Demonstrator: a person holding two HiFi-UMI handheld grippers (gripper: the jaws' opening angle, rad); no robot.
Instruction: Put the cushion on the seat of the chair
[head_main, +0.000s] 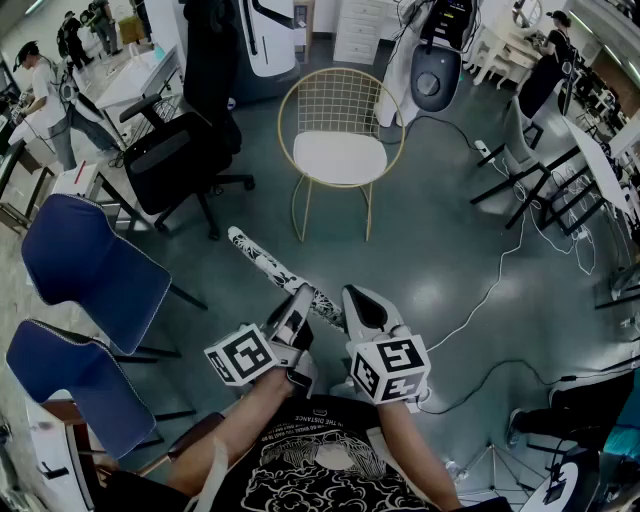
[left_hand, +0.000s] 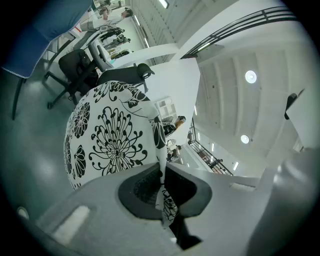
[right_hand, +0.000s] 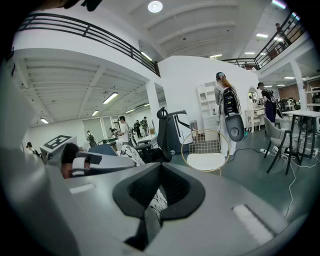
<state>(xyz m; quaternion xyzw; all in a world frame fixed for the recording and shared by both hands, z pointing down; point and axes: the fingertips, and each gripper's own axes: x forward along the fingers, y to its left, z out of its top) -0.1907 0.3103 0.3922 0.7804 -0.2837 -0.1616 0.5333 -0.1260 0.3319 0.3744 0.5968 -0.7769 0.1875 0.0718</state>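
Observation:
The cushion (head_main: 262, 262), white with black flower print, hangs edge-on above the floor in the head view. It fills the left of the left gripper view as a cushion (left_hand: 107, 132) standing upright. My left gripper (head_main: 297, 300) is shut on its near edge, and the cloth is pinched between the pads (left_hand: 162, 185). My right gripper (head_main: 358, 300) is beside it, shut on the same edge, with printed cloth showing between its jaws (right_hand: 159, 192). The chair (head_main: 340, 155), gold wire with a bare white seat (right_hand: 205, 161), stands ahead of the cushion.
A black office chair (head_main: 185, 150) stands left of the gold chair. Two blue chairs (head_main: 95, 260) (head_main: 75, 370) are at my near left. Cables (head_main: 490, 290) cross the floor on the right, near dark-legged tables (head_main: 545, 180). A white machine (head_main: 435, 60) stands behind the chair.

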